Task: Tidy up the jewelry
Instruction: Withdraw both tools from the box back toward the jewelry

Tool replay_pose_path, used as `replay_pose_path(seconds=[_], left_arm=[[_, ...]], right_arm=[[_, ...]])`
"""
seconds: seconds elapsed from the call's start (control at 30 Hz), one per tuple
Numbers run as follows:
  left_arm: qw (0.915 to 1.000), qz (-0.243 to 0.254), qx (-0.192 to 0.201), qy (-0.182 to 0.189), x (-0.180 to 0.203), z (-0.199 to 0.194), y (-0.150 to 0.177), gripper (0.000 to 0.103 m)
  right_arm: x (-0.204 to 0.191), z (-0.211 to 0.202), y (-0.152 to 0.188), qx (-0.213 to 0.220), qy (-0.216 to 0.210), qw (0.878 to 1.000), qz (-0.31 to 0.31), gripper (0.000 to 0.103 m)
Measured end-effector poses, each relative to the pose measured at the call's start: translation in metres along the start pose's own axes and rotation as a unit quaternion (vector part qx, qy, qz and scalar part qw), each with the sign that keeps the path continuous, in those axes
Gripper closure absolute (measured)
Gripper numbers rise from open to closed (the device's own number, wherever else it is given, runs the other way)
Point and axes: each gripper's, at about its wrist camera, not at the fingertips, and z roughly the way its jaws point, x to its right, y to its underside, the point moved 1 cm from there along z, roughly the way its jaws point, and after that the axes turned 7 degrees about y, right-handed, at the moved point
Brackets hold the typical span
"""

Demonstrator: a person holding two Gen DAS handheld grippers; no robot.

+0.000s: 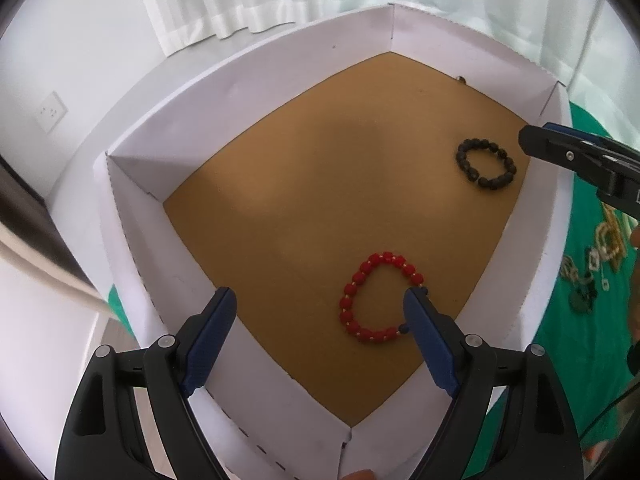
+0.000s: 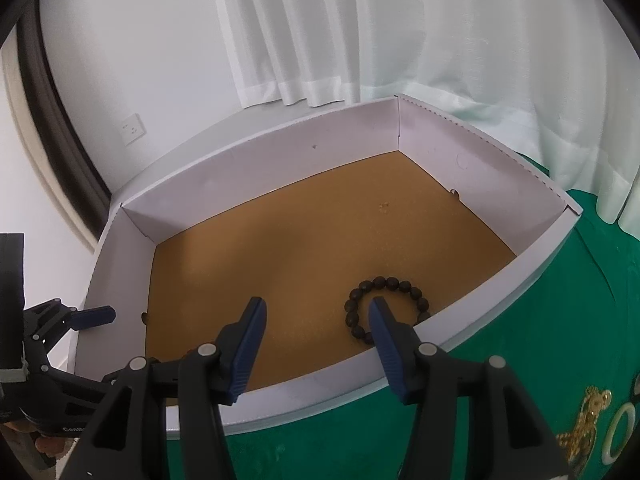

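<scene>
Soft, even daylight filters through the white curtain behind the white-walled box, leaving both views bright with no glare; a faint, blurred-edged shadow lies across the middle of the box's brown floor, and its inner walls take a pale lilac tint. Fisheye distortion bows the box walls outward and darkens every corner into black vignette; focus holds in the box's middle and softens slightly toward the rim of each view.

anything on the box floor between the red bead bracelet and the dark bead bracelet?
Nothing: in the left wrist view only bare brown cardboard floor lies between the red bead bracelet and the dark bead bracelet.
</scene>
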Motion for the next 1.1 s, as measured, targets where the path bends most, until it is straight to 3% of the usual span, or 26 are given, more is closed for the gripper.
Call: replay_pose_path(seconds=[0.1,0.2,0.33,0.4,0.6,0.73,0.8,1.0,1.1], left_arm=[[0.9996,0.009,0.025,-0.003,0.003,-0.005,-0.002,0.016],[0.9986,-0.004,0.052,0.007,0.004,-0.019,-0.003,0.016],[0.9939,-0.002,0.108,0.025,0.016,-0.051,-0.003,0.006],[0.9896,0.004,0.136,0.046,0.030,-0.069,0.001,0.001],[0.9749,0.034,0.179,0.129,0.071,-0.106,0.021,0.000],[0.9601,0.053,0.173,0.214,0.104,-0.112,0.030,0.000],[0.9565,0.064,0.156,0.238,0.118,-0.108,0.034,0.000],[0.9592,0.137,0.121,0.216,0.166,-0.090,0.064,0.000],[0.9585,0.153,0.090,0.223,0.177,-0.081,0.079,0.000]], right_arm=[[0.003,-0.014,0.008,0.016,0.005,1.000,0.012,0.049],[0.014,-0.036,0.018,0.029,0.020,0.999,0.035,0.030],[0.038,-0.073,0.039,0.045,0.046,0.996,0.062,0.021],[0.051,-0.093,0.054,0.049,0.074,0.994,0.065,0.019],[0.091,-0.152,0.117,0.057,0.153,0.983,0.085,0.019],[0.115,-0.188,0.159,0.061,0.198,0.971,0.116,0.019],[0.122,-0.200,0.176,0.064,0.209,0.967,0.128,0.019],[0.134,-0.233,0.220,0.071,0.250,0.955,0.142,0.015],[0.139,-0.244,0.236,0.076,0.255,0.952,0.148,0.014]])
